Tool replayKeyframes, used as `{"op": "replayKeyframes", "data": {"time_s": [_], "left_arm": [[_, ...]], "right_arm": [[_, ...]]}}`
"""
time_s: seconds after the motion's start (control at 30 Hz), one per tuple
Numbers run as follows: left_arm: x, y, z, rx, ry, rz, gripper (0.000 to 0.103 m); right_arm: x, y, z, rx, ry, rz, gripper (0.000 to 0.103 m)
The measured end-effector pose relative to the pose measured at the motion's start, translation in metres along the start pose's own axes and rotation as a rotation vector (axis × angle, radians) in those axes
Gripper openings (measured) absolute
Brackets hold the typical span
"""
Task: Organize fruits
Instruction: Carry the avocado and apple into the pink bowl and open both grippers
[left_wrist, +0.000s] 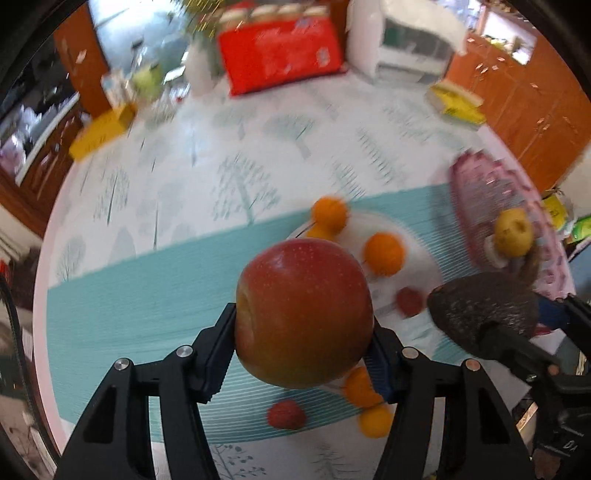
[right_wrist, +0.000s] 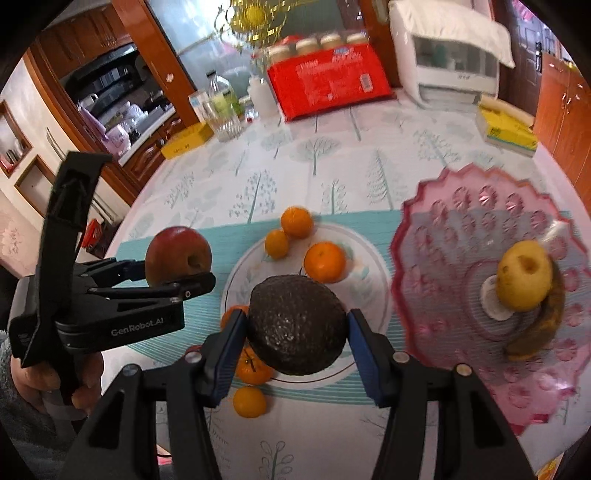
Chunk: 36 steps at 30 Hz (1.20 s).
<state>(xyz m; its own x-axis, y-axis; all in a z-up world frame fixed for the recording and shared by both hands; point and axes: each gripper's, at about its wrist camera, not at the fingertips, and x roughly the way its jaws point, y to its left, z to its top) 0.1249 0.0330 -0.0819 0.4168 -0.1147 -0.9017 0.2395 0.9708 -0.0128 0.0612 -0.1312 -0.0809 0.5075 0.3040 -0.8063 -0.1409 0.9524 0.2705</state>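
My left gripper (left_wrist: 303, 332) is shut on a red apple (left_wrist: 303, 312) and holds it above the teal mat; it also shows in the right wrist view (right_wrist: 181, 271) at the left. My right gripper (right_wrist: 297, 334) is shut on a dark avocado (right_wrist: 297, 325) above the white plate (right_wrist: 373, 258); the avocado shows in the left wrist view (left_wrist: 484, 314) too. Several oranges (right_wrist: 324, 261) lie on and around the plate. A pink scalloped dish (right_wrist: 443, 236) at the right holds a yellow fruit (right_wrist: 524, 278) and a browned banana (right_wrist: 543, 332).
Two small red fruits (left_wrist: 287, 414) lie on the mat. At the table's back stand a red package (right_wrist: 328, 83), a white appliance (right_wrist: 450, 70), glass bottles (right_wrist: 221, 107), a yellow box (right_wrist: 186, 140) and a yellow-green box (right_wrist: 506, 129). Wooden cabinets surround the table.
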Motion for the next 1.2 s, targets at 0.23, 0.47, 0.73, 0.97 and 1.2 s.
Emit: {"op": "replayKeyframes", "data": {"time_s": [0.23, 0.47, 0.73, 0.97, 1.2], "left_arm": [[-0.05, -0.066, 0.028, 0.097, -0.11, -0.074, 0.061], [-0.049, -0.137, 0.052, 0.186, -0.134, -0.103, 0.061], [0.0, -0.195, 0.068, 0.259, -0.063, -0.078, 0.061], [0.037, -0.22, 0.067, 0.314, -0.009, -0.032, 0.061], [0.055, -0.227, 0.068, 0.334, 0.019, -0.008, 0.061]], "right_arm": [[-0.061, -0.026, 0.006, 0.025, -0.112, -0.051, 0.056], [-0.102, -0.077, 0.006, 0.094, -0.187, -0.127, 0.056], [-0.08, -0.143, -0.006, 0.201, -0.118, -0.172, 0.056], [-0.053, -0.173, -0.016, 0.251, -0.045, -0.149, 0.056], [-0.033, -0.173, -0.018, 0.217, 0.004, -0.112, 0.055]]}}
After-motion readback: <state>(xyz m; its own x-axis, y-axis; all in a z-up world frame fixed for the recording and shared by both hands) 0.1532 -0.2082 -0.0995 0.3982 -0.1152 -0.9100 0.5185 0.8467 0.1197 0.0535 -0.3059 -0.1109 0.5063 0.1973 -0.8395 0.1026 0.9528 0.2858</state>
